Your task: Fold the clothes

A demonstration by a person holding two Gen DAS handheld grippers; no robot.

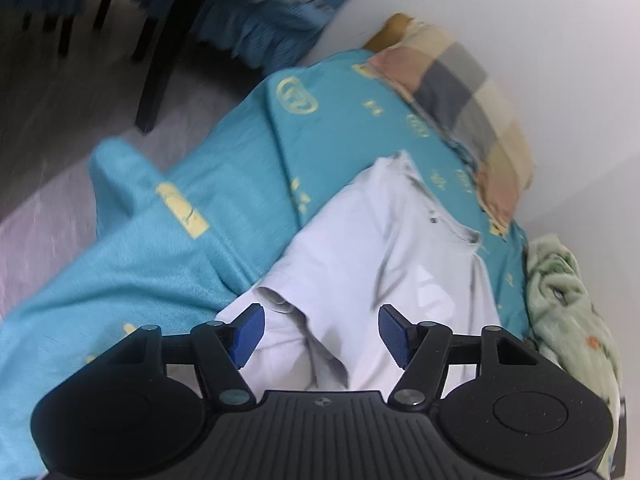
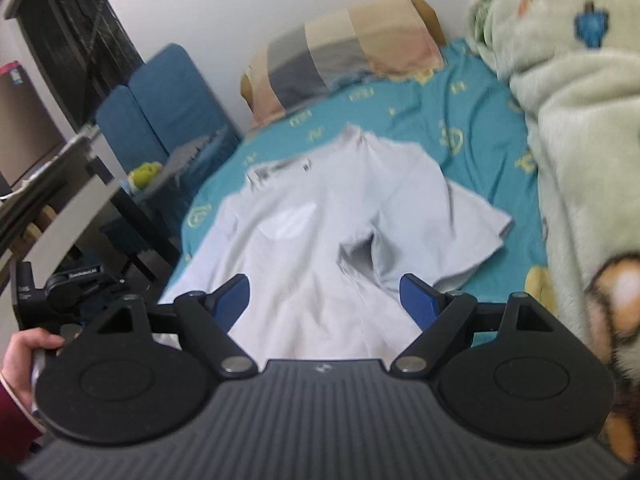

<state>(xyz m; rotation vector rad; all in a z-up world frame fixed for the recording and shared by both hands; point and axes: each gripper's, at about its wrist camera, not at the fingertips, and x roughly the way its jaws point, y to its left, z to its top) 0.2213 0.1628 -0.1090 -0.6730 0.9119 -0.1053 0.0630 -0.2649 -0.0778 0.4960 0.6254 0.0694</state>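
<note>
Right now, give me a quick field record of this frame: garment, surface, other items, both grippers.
garment: white shirt, spread on the bed, wrinkled, one short sleeve out to the side, not yet folded
surface: teal bedsheet with yellow print
pillow: checked pillow at the far end, by the wall
blanket: pale green blanket bunched along one side of the bed
left gripper: open, over the shirt, nothing between the pads
right gripper: open, over the shirt's near edge, holding nothing

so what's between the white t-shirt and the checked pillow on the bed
Only bare teal bedsheet with yellow prints separates the white t-shirt from the checked pillow; the right wrist view shows it best.
</note>
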